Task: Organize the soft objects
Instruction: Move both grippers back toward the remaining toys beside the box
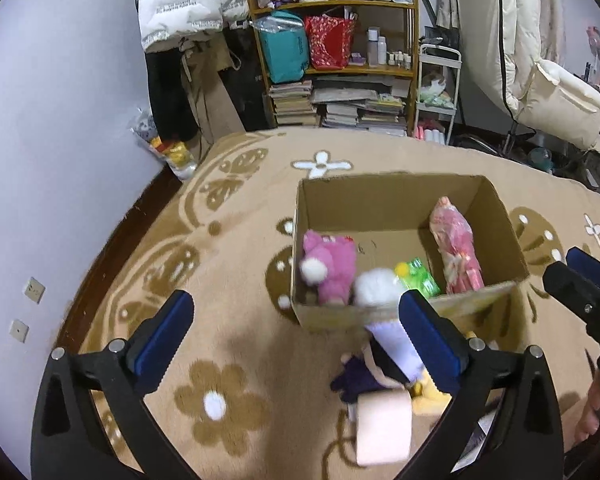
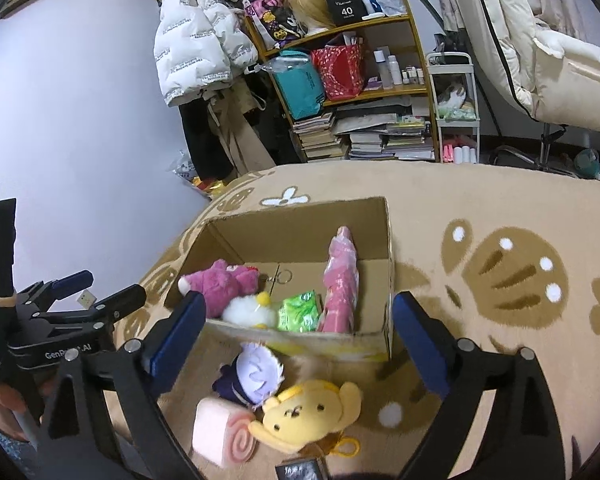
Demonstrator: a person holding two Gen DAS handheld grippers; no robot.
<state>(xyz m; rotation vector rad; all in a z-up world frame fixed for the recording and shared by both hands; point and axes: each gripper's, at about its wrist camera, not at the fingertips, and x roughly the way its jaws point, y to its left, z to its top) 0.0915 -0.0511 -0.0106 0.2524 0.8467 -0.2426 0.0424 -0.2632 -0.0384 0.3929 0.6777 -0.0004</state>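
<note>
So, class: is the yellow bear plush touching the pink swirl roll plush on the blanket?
Touching. The right wrist view shows the yellow bear plush pressed against the pink swirl roll plush, with no blanket between them.

Matt cardboard box (image 2: pixel 380 264), fuzzy plush toy (image 2: pixel 308 412), fleecy blanket (image 2: pixel 480 208).

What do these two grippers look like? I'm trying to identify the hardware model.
Both the left gripper and the right gripper have black angular frames with silver pivot bolts and flat blue fingers. Seen from the right wrist, the left body bears partly hidden white lettering starting "Gen" and ending "AI", plus an upright black post ringed by a tan band. No cables show.
</note>
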